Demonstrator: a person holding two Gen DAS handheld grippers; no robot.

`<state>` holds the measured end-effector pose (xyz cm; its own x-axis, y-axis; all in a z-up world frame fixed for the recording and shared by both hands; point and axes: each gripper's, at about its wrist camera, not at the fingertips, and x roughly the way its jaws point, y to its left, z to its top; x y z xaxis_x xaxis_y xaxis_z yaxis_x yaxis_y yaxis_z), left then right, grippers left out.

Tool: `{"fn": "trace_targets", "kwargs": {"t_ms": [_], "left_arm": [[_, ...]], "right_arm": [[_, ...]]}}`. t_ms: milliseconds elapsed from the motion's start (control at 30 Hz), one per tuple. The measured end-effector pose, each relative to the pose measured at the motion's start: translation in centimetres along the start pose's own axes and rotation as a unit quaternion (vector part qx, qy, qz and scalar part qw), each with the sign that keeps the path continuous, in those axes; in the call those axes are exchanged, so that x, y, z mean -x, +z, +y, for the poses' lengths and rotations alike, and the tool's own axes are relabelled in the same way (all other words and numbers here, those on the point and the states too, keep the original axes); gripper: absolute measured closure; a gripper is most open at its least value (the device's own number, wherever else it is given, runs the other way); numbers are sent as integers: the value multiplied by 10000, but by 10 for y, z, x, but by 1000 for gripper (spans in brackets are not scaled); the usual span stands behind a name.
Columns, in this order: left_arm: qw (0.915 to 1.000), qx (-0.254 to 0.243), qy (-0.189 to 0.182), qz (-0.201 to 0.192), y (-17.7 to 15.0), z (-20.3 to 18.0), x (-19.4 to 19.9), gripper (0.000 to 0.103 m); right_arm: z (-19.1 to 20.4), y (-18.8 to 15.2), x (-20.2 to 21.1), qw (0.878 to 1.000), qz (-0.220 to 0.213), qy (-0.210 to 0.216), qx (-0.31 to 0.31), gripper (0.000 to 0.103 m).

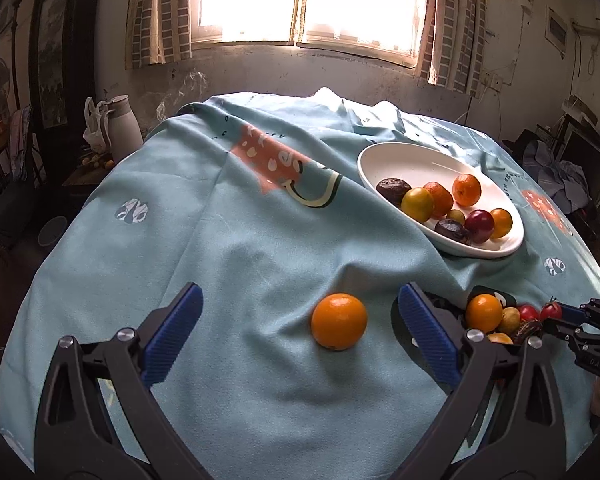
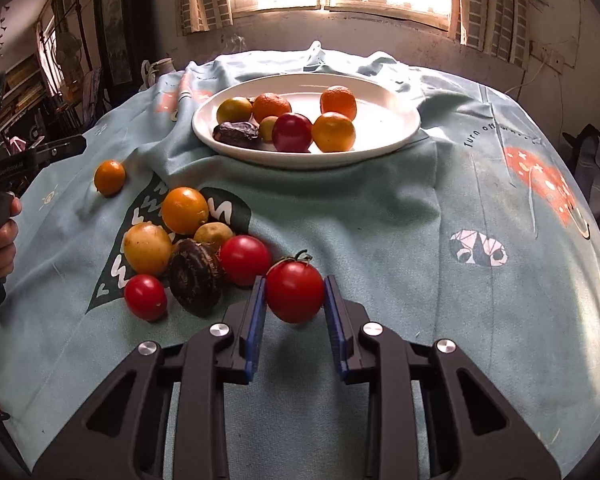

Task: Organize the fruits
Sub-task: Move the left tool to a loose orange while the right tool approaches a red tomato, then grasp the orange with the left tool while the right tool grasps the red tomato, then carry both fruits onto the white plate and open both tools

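My right gripper (image 2: 295, 280) is shut on a red tomato (image 2: 295, 294) with a green stem, its blue pads pressing both sides just above the light-blue cloth (image 2: 380, 240). Left of it lies a pile of loose fruit: an orange (image 2: 185, 210), a yellow fruit (image 2: 147, 249), a dark wrinkled fruit (image 2: 196, 276) and two red tomatoes (image 2: 245, 260). Beyond stands a white plate (image 2: 388, 108) holding several fruits. My left gripper (image 1: 299, 294) is open, and a lone orange (image 1: 339, 321) rests on the cloth between its fingers, touching neither. The plate (image 1: 412, 164) sits at its far right.
The cloth (image 1: 220, 240) is wrinkled and drapes over the table's edges. A white jug (image 1: 124, 128) stands off the table at the far left. A hand (image 2: 2, 240) holds the left gripper's handle at the left edge. Clutter lies right of the table.
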<state>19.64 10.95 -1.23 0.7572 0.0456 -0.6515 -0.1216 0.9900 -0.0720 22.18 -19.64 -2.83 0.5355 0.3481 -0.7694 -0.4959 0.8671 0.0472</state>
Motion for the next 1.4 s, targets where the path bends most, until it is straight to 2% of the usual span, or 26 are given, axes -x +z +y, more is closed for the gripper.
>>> {"fn": "trace_targets", "kwargs": {"t_ms": [100, 233, 367, 533, 767, 833, 967, 1067, 1200, 1300, 1400], "left_arm": [[9995, -287, -10, 138, -6, -10, -7, 9], [9973, -682, -95, 242, -13, -26, -14, 26], [9957, -820, -57, 434, -18, -32, -25, 34], [9947, -841, -111, 577, -20, -34, -35, 57], [9946, -785, -10, 684, -18, -32, -45, 58], [9950, -678, -4, 739, -18, -28, -47, 64], [9959, -475, -107, 763, -18, -21, -45, 65], [9970, -346, -192, 664, -16, -20, -37, 65], [9979, -181, -503, 360, -7, -24, -17, 65], [9971, -258, -674, 246, 5, -39, -11, 65], [9953, -462, -829, 172, 24, -63, -13, 65]], "right_arm": [[-1, -1, -2, 10000, 61, -9, -49, 74], [1, -1, -3, 10000, 82, -27, -12, 74], [1, -1, -3, 9999, 99, -40, -28, 74], [1, -2, -5, 9999, 124, -56, -38, 74], [1, -2, -4, 9999, 121, -55, -38, 74], [1, -2, -4, 9999, 118, -55, -37, 74], [2, -1, -2, 10000, 67, -47, -39, 74], [2, 0, 5, 10000, -79, -10, -59, 74], [-2, 5, 15, 9989, -380, 217, -186, 74], [-6, 16, 19, 9964, -651, 375, -395, 74], [-10, 35, 16, 9937, -950, 312, -514, 74]]}}
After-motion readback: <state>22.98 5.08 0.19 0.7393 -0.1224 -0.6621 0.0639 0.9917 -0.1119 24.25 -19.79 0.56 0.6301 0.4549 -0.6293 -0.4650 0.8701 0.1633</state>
